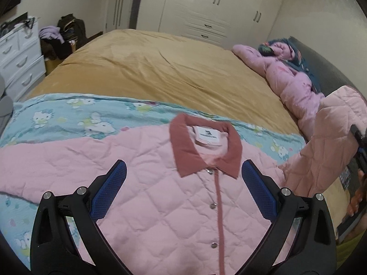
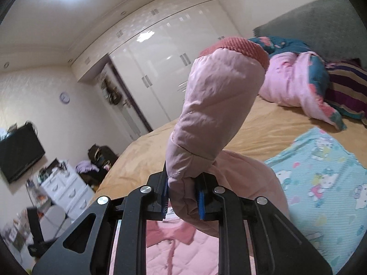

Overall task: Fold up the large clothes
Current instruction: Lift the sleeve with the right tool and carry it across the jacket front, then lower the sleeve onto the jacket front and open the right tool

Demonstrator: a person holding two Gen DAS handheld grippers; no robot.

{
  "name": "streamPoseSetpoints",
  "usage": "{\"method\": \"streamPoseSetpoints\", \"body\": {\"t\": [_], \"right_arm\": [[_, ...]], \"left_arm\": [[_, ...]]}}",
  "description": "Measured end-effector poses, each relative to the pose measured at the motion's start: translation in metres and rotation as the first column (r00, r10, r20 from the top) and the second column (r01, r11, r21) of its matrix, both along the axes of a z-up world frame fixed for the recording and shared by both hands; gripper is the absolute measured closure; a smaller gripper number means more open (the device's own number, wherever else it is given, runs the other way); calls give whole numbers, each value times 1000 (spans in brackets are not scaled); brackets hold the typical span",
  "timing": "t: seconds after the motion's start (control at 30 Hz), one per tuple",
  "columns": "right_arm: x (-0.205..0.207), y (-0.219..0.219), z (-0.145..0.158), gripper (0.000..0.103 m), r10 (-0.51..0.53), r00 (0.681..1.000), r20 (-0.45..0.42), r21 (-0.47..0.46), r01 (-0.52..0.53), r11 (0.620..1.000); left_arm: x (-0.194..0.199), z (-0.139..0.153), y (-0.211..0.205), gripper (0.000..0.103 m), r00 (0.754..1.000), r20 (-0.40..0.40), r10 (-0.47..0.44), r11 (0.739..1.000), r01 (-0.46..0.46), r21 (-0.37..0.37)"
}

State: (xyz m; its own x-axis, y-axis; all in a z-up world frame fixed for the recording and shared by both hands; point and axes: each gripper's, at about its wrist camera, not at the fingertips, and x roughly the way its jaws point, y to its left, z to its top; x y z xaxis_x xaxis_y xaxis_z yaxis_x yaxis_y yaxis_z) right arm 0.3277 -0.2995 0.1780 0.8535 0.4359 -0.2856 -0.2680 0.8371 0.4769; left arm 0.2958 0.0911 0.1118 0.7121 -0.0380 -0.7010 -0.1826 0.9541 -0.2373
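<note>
A pink quilted jacket (image 1: 160, 197) with a dusty-red collar (image 1: 183, 153) lies front up on a light blue cartoon-print blanket (image 1: 75, 114) on the bed. My left gripper (image 1: 183, 178) hovers open above the jacket's chest, nothing between its blue pads. Its right sleeve (image 1: 330, 137) is lifted off the bed at the right edge of the left wrist view. In the right wrist view my right gripper (image 2: 183, 197) is shut on that sleeve (image 2: 218, 105), which stands up from the jaws with its red knitted cuff (image 2: 243, 45) on top.
The bed has a tan cover (image 1: 160, 68). A bunched pink and teal quilt (image 1: 286, 75) lies by the dark headboard (image 2: 321, 20). White wardrobes (image 1: 206, 6), a white drawer unit (image 1: 20, 55) and a pile of clothes and bags (image 1: 64, 36) stand beyond the bed. A hand (image 1: 357, 197) shows at the right edge.
</note>
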Motion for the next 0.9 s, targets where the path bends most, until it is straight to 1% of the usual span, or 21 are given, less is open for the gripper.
{"method": "streamPoseSetpoints", "body": {"t": [0.03, 0.13, 0.23, 0.3, 0.37, 0.57, 0.67, 0.8, 0.9], "right_arm": [[-1, 11, 3, 85, 12, 1000, -1, -4, -12, 1000], [0, 39, -2, 85, 49, 999, -8, -24, -50, 998], [-1, 64, -7, 85, 81, 996, -19, -40, -82, 996], [-3, 83, -12, 85, 106, 994, -26, -57, -107, 993], [-4, 100, -17, 85, 126, 991, -36, -67, -128, 990], [-13, 153, -52, 85, 195, 978, -77, -119, -203, 972], [-17, 177, -76, 85, 230, 967, -113, -158, -246, 956], [-20, 200, -102, 85, 246, 956, -159, -187, -274, 944], [-23, 218, -121, 85, 243, 953, -179, -230, -281, 932]], "left_arm": [[-3, 0, 9, 9, 1000, 2, 11, 1000, -11, -8], [-8, 0, 29, 9, 999, 10, 33, 999, -33, -29], [-19, 1, 47, 9, 997, 55, 50, 996, -46, -83], [-21, 0, 54, 9, 997, 61, 53, 995, -48, -83], [-21, -5, 60, 9, 997, 47, 54, 995, -50, -83], [-26, -29, 73, 9, 999, 15, 51, 990, -49, -130], [-30, -43, 81, 9, 999, -3, 52, 984, -52, -170], [-36, -59, 93, 9, 998, -14, 63, 976, -64, -208], [-37, -66, 100, 9, 997, -22, 71, 971, -74, -229]]}}
